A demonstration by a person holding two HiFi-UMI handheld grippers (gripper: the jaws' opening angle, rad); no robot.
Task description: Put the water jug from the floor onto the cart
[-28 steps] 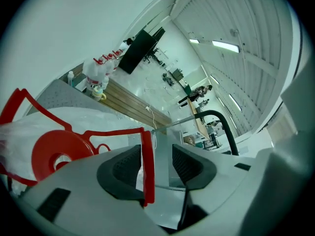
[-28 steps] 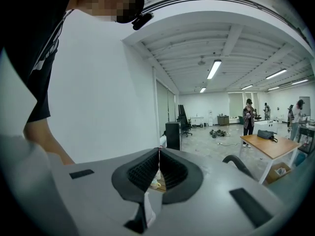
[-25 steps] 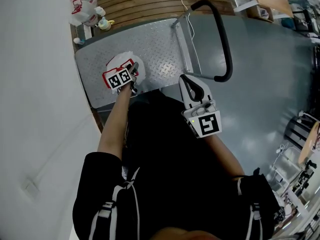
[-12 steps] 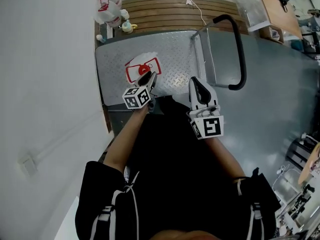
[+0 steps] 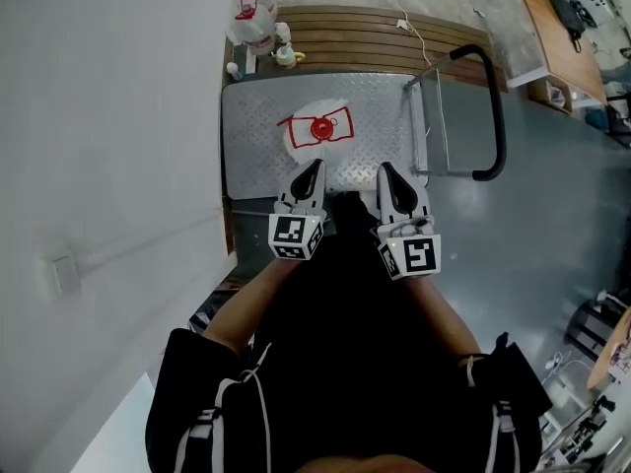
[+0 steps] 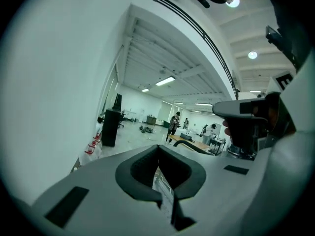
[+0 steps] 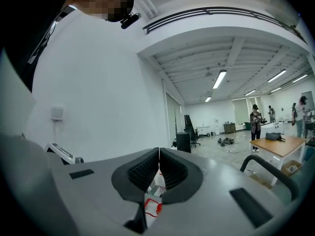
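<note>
Head view: your left gripper [image 5: 308, 175] and right gripper [image 5: 387, 177] hover side by side, near the water jug [image 5: 318, 128], which stands upright on the cart [image 5: 256, 156], cap up. Left gripper view: your jaws have just closed on nothing. Right gripper view: jaws together, empty.

Jug seen only from the top, cart partly covered

The jug [image 5: 319, 127] shows just its cap and label. The cart's [image 5: 375, 136] near edge is partly covered by the left tongs [image 5: 313, 168] and right tongs [image 5: 385, 169]. The bottles [image 5: 254, 13] are cut off at the top edge.
</note>
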